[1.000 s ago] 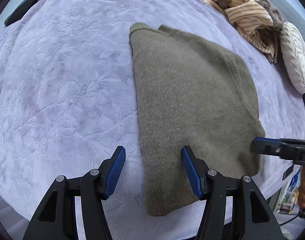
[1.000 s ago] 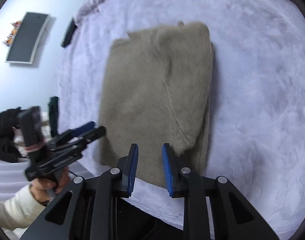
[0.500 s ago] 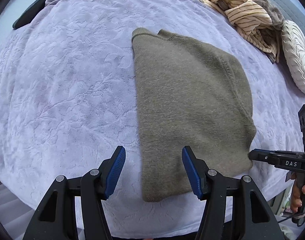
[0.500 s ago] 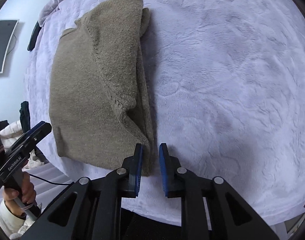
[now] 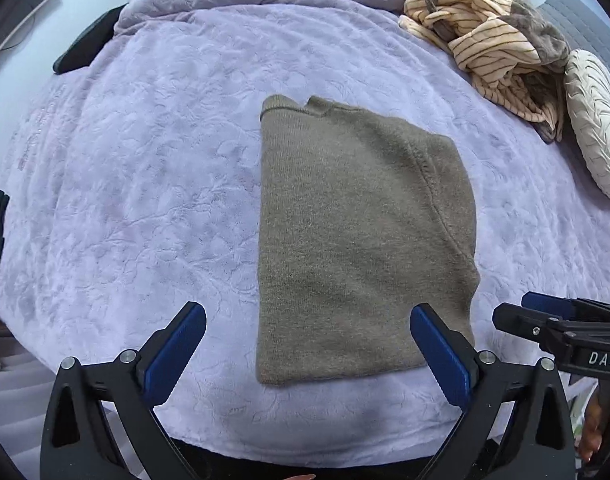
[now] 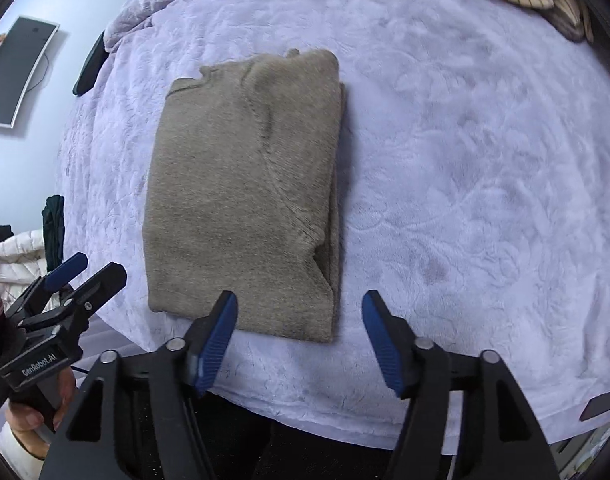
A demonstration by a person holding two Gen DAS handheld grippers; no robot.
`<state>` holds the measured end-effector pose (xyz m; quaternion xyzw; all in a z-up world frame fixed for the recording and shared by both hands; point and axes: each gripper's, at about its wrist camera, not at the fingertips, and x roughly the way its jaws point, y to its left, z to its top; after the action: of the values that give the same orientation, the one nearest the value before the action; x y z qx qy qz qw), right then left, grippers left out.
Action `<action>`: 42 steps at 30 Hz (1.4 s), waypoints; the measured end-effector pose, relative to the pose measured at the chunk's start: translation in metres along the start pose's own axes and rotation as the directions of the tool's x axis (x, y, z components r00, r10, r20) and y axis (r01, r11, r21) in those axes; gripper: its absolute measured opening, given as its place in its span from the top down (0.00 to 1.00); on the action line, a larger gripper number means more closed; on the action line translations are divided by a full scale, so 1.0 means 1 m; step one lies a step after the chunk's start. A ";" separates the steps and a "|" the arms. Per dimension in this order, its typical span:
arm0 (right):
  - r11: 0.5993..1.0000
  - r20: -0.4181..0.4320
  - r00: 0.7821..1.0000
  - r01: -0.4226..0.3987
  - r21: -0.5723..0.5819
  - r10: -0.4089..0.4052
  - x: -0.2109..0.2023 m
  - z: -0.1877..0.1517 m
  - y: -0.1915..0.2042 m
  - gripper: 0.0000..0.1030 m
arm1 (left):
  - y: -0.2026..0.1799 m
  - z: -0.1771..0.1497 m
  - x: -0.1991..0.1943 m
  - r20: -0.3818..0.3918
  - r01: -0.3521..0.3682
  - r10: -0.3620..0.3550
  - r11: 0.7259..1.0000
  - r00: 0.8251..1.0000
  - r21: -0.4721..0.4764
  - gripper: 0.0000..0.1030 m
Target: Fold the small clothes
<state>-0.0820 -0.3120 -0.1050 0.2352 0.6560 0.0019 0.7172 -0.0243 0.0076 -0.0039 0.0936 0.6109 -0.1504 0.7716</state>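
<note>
Olive knit sweater (image 5: 357, 240), folded lengthwise, lay flat near the bed's (image 5: 145, 200) front edge while my left gripper (image 5: 309, 344) and right gripper (image 6: 299, 334) hovered wide open and empty over its near hem, best pinched at both corners together.

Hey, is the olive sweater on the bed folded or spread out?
Folded: the sweater lies as a compact rectangle with stacked layers along its right edge, no sleeves out.
</note>
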 end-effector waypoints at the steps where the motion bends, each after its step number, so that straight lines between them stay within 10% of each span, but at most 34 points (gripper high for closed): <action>1: 1.000 0.007 1.000 0.010 -0.010 -0.010 -0.001 0.002 0.006 0.22 | -0.001 0.000 -0.002 0.003 -0.001 0.001 1.000 1.000 -0.001 0.01; 10: 0.995 0.078 0.993 0.094 -0.027 -0.092 -0.013 0.002 0.022 0.00 | -0.006 0.002 -0.006 -0.005 -0.035 0.035 0.999 0.999 0.024 0.01; 42: 0.967 0.123 0.960 0.241 0.084 -0.250 -0.022 -0.011 0.060 0.00 | 0.019 0.009 -0.006 -0.029 -0.009 0.011 0.997 1.000 0.079 0.01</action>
<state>-0.0768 -0.2621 -0.0642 0.1759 0.6308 -0.1253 0.7453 -0.0106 0.0232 0.0037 0.1294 0.6153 -0.1691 0.7590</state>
